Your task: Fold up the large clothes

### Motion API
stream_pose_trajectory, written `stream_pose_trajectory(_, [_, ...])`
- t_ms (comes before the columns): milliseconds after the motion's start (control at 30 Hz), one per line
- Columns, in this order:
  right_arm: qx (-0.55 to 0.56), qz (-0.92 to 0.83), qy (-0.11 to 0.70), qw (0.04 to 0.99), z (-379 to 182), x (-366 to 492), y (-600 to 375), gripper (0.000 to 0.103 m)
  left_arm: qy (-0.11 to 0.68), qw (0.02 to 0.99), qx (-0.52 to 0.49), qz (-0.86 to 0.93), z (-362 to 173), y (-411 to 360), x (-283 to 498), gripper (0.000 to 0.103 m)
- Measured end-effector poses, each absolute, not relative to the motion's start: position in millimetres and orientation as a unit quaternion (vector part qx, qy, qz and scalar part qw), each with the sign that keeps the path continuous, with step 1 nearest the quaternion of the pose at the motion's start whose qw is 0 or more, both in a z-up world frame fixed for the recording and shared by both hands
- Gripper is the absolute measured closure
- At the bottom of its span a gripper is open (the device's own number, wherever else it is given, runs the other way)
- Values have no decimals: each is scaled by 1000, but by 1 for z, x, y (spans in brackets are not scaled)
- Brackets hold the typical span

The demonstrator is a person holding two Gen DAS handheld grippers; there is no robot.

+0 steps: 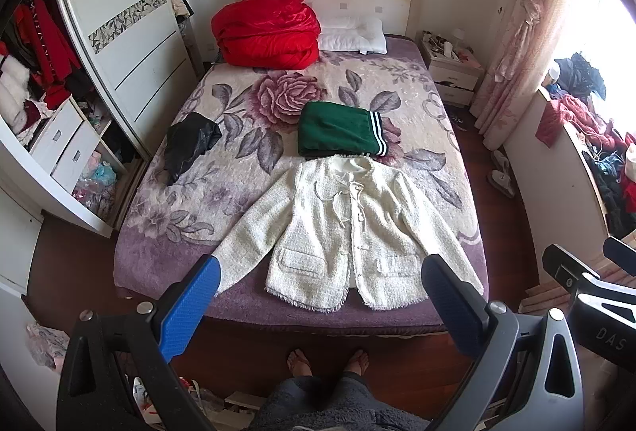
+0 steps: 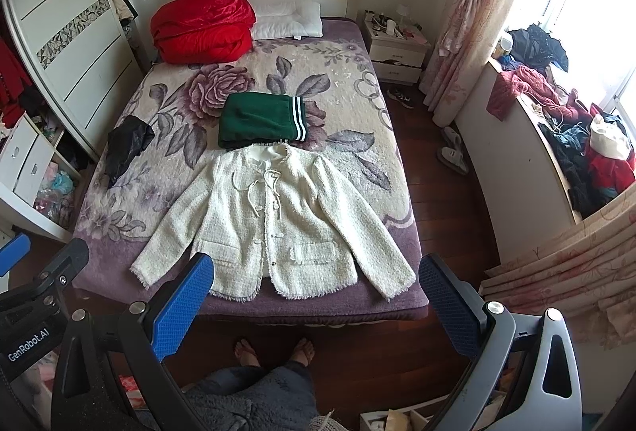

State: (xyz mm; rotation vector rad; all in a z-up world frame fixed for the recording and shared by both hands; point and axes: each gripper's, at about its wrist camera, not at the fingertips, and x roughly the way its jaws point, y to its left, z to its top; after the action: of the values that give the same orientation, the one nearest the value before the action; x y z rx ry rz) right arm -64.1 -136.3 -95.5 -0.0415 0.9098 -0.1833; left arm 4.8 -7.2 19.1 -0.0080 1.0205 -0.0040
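Jacket: I've got the cream jacket [image 1: 349,228] laid flat and face up at the foot of the bed [image 1: 159,256], front closed, both sleeves angled out and down. Nothing folded on it yet, by the look of it.

Long axis: collar points away from me toward the headboard, hem sits nearest me along the bed's edge. So it runs straight ahead of both grippers.

Left gripper: my left gripper [image 1: 320,296] has its fingers spread wide, nothing between them, hanging in the air short of the bed. From its camera the jacket is ahead and below; one blue finger [image 1: 187,308] overlaps the cuff of the sleeve on my left in the picture, though I judge that's line of sight, not contact.

Right gripper: my right gripper [image 2: 314,292] is also spread wide and empty, off the bed. Its camera frames the hem between the fingers, with the other sleeve's cuff [image 2: 397,284] just inside its right finger.

Nearer hand: each gripper lines up with the sleeve on its own side, so I read this as one sleeve per hand, each brought in across the chest.

Other items: a folded green garment [image 1: 338,131] sits just past the collar, a black one [image 1: 190,143] well off to the left, a red quilt [image 1: 266,29] by the pillow. All clear of the sleeves.
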Motion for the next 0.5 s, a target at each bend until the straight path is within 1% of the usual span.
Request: stream_pose_trajectory(500, [-21, -88, 438, 894, -92, -64, -137, 0, 486, 874, -5, -3, 21, -8, 6, 0])
